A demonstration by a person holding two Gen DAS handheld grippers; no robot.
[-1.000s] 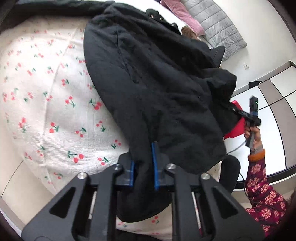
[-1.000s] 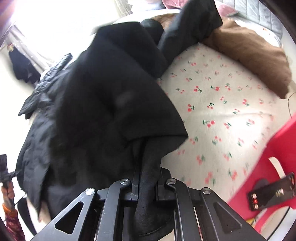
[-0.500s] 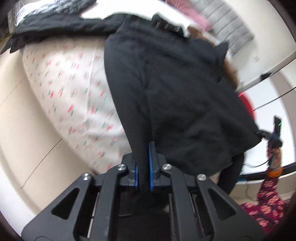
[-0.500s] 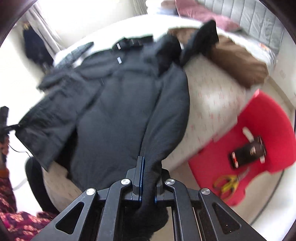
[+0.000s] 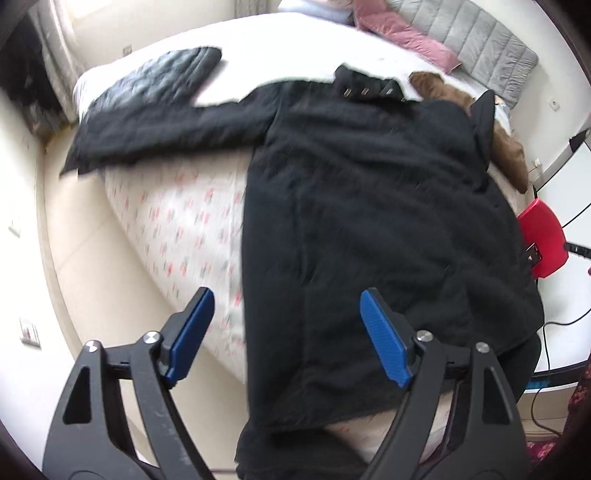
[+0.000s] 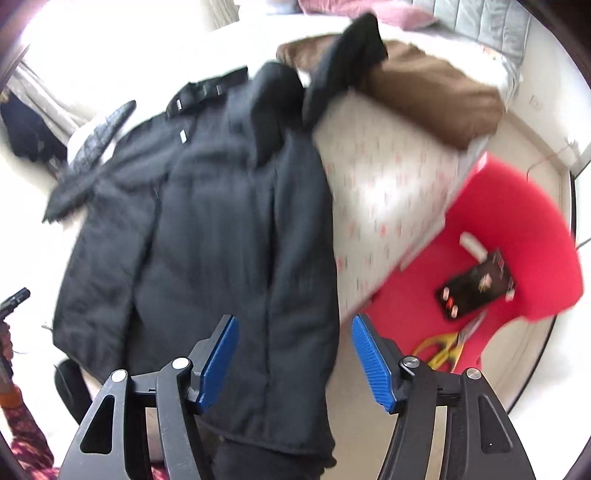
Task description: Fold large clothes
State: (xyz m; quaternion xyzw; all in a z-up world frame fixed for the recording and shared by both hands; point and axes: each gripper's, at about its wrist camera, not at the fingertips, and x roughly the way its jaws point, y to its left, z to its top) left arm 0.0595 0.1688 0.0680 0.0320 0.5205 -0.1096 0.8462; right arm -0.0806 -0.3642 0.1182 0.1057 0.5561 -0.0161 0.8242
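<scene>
One black coat (image 5: 369,206) lies spread on the bed (image 5: 177,221), its long axis running from collar at the far side to hem hanging over the near edge. Two grippers, left gripper (image 5: 288,332) and right gripper (image 6: 293,360), both gape wide, holding nothing. One red chair (image 6: 517,229) stands beside the bed.

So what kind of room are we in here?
Most likely a bedroom. A black coat lies spread on a bed with a cherry-print cover, there is a grey padded headboard with a pink pillow, and a red chair stands alongside.
</scene>
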